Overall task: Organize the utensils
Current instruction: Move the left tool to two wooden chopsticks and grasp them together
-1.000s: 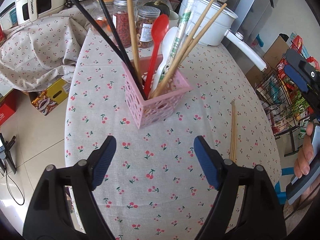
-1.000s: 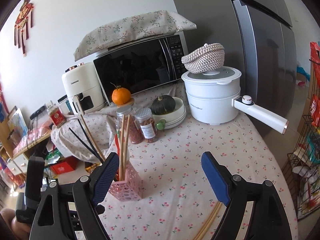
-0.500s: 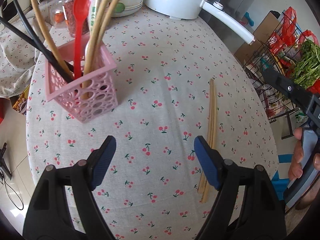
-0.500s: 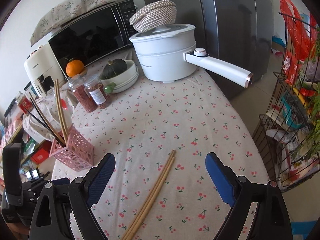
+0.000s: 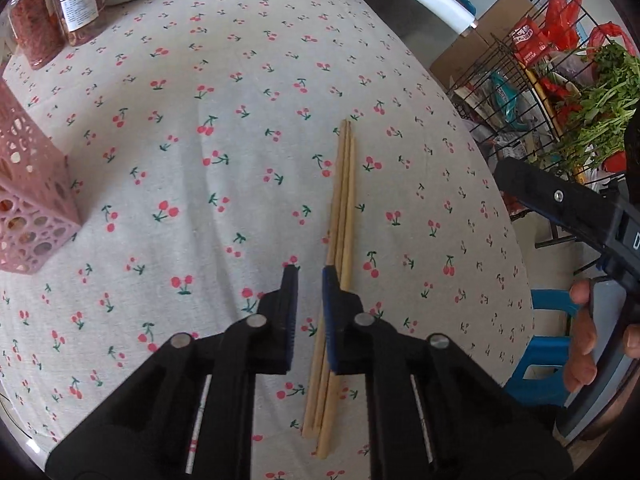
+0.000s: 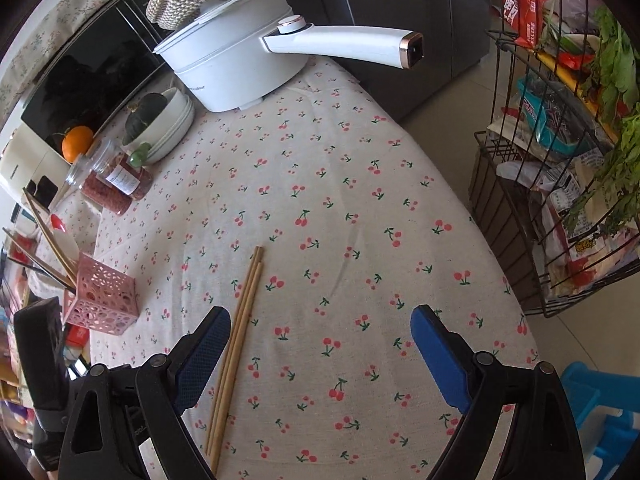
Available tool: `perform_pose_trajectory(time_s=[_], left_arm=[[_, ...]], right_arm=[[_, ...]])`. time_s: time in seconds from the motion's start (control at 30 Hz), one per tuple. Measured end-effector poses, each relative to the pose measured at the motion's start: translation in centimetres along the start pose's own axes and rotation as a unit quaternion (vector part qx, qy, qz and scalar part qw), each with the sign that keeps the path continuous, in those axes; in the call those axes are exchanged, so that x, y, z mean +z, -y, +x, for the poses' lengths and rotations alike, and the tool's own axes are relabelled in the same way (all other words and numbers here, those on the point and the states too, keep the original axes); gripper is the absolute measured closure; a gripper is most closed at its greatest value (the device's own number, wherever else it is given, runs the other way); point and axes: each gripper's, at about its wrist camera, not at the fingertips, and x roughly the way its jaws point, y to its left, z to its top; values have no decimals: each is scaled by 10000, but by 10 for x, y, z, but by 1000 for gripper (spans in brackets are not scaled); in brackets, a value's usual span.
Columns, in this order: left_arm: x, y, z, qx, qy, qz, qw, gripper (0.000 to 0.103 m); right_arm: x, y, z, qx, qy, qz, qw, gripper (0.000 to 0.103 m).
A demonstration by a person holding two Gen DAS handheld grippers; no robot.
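Observation:
A bundle of wooden chopsticks [image 5: 343, 200] lies on the cherry-print tablecloth [image 5: 224, 112]; it also shows in the right wrist view [image 6: 240, 312]. My left gripper [image 5: 309, 276] hovers just above the cloth, its jaws nearly closed with a narrow gap, and the chopsticks pass beside and under its right finger, not between the pads. My right gripper [image 6: 320, 336] is wide open and empty, with its left finger beside the chopsticks. The pink perforated utensil holder [image 5: 28, 200] stands at the left; in the right wrist view [image 6: 102, 300] it holds chopsticks and spoons.
Two spice jars [image 5: 52, 8], a stack of bowls with a squash [image 6: 164, 120], an orange [image 6: 77, 138] and a white electric pot with a long handle [image 6: 240, 60] stand at the back. A wire rack of groceries [image 6: 560, 160] and a blue stool [image 5: 548, 344] stand beyond the table's right edge.
My left gripper has moved right and down over the chopsticks and its jaws have closed from wide open to a narrow gap. The right gripper has tilted further down toward the table.

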Motion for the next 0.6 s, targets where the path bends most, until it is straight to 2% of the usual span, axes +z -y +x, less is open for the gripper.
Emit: perform_pose_trajectory(time_s=[0.17, 0.47, 0.6], left_arm=[[13, 19, 10, 132, -65, 171, 9997, 95], [26, 32, 26, 613, -303, 471, 9965, 95], [32, 32, 30, 574, -361, 396, 9969, 95]], right_arm=[[4, 5, -2, 60, 3, 64, 10000, 10], [7, 11, -5, 105, 35, 156, 9998, 10], [8, 12, -3, 92, 13, 192, 9998, 10]])
